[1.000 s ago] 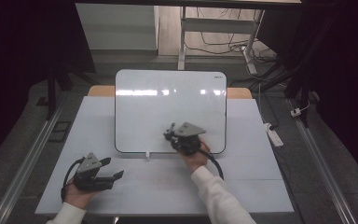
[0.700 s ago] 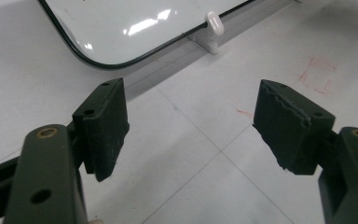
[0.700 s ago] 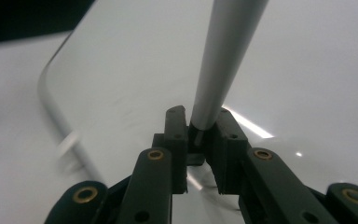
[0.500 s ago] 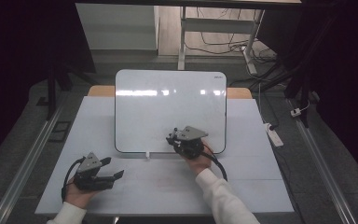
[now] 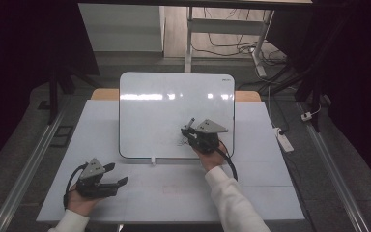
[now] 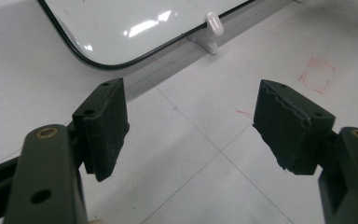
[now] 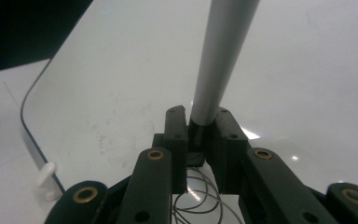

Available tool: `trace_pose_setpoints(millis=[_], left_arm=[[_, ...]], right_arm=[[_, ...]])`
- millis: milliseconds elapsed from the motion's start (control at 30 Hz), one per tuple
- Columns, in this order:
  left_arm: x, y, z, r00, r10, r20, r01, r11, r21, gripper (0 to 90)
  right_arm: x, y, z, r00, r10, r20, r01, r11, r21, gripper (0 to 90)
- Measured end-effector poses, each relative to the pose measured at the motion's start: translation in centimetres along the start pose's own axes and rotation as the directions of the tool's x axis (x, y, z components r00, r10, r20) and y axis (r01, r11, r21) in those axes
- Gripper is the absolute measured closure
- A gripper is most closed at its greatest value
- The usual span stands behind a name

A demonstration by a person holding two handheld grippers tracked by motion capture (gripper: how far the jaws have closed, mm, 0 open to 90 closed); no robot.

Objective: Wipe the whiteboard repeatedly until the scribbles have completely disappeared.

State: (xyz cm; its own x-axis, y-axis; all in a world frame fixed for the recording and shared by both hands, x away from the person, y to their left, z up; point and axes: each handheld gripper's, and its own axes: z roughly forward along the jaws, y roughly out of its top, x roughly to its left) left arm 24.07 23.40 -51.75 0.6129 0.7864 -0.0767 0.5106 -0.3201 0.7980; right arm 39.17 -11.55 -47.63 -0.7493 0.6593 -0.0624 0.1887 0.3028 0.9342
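Observation:
A white whiteboard (image 5: 174, 106) lies on the table. My right gripper (image 5: 189, 135) hovers over its lower right part, shut on a grey marker (image 5: 190, 123) that sticks up from the jaws. In the right gripper view the marker (image 7: 219, 60) rises from between the closed pads of that gripper (image 7: 200, 126), and thin looped scribbles (image 7: 200, 196) show on the board (image 7: 121, 84) below it. Near the table's front left my left gripper (image 5: 117, 174) rests open. The left gripper view has its jaws (image 6: 191, 126) wide apart over bare table.
A small white clip (image 5: 152, 160) sits at the board's near edge, also seen as the clip (image 6: 213, 28) ahead of the left jaws. Faint red marks (image 6: 317, 77) are drawn on the white table (image 5: 174, 198). A power strip (image 5: 282, 140) lies off the right side.
My right gripper has moved to the right and slightly farther up the board with the marker. The left gripper has stayed put.

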Motion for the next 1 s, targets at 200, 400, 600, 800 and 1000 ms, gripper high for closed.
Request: trace_pose_setpoints(millis=[200, 400, 600, 800, 1000], left_arm=[[0.0, 0.0, 0.0, 1.0, 0.004, 0.0, -0.004, 1.0, 0.002, 26.8], [0.1, 0.0, 0.1, 1.0, 0.0, 0.0, 0.0, 1.0, 0.005, 26.8], [-0.1, 0.0, -0.1, 1.0, 0.002, -0.002, -0.002, 1.0, -0.001, 26.8], [0.1, 0.0, 0.2, 1.0, 0.0, -0.002, 0.0, 1.0, 0.007, 26.8], [-0.1, 0.1, 0.1, 1.0, 0.001, -0.002, -0.001, 1.0, 0.0, 26.8]], right_arm=[[1.6, -0.5, 0.5, 0.9937, -0.094, -0.06, 0.098, 0.993, 0.06, 77.9], [0.8, -0.5, -0.4, 0.9977, -0.063, -0.026, 0.064, 0.996, 0.061, 77.8], [-0.5, -0.7, -1.4, 0.9979, -0.063, 0.018, 0.062, 0.998, 0.033, 77.8], [1.5, -1.9, -0.8, 0.9898, -0.111, -0.09, 0.118, 0.989, 0.085, 77.8], [-0.7, -0.7, -1.2, 0.9993, -0.036, 0.006, 0.036, 0.999, 0.017, 77.8]])
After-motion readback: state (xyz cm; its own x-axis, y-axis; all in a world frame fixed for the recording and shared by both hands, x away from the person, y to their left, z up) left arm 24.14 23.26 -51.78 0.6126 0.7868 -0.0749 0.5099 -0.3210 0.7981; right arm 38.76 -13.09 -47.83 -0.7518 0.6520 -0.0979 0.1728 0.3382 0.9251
